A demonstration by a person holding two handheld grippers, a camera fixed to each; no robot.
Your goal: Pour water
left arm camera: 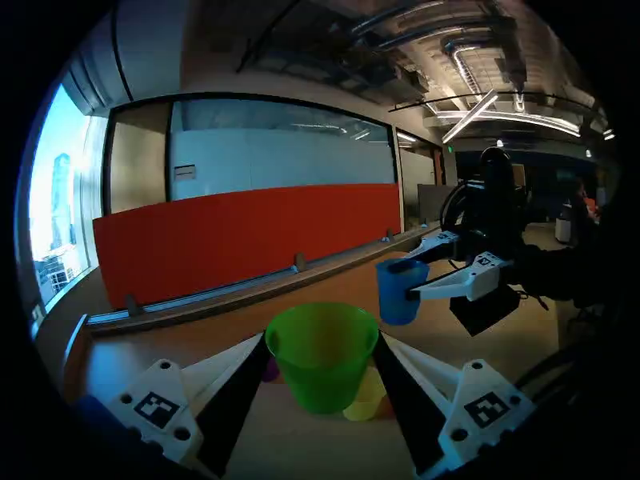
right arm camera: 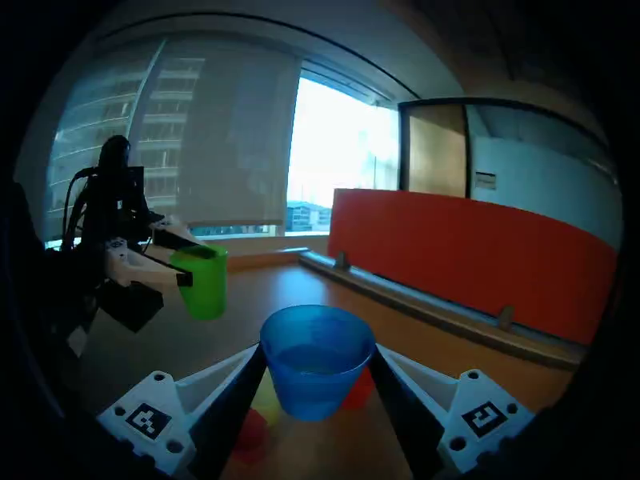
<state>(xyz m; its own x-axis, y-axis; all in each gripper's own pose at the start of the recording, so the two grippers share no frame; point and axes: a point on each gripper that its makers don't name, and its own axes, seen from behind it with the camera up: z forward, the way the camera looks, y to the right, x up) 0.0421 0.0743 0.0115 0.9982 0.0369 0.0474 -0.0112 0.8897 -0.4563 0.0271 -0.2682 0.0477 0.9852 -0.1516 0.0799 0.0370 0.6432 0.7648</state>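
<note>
Water [right arm camera: 314,362] lies in the lower part of the blue cup [right arm camera: 316,376], which stands upright, clamped at its sides between both fingers of the right gripper [right arm camera: 318,352] and held clear above the wooden surface [right arm camera: 264,292]. Off to the left in the right gripper view, the left gripper [right arm camera: 182,270] grips a green cup [right arm camera: 204,282] between its fingers, also upright and lifted. The two cups are near each other but apart. Below them a small yellow cup [left arm camera: 366,402] and a small red cup [right arm camera: 250,432] sit on the surface. A red partition [left arm camera: 240,232] runs along the surface's far edge, and bright windows [right arm camera: 336,152] stand to one side.
</note>
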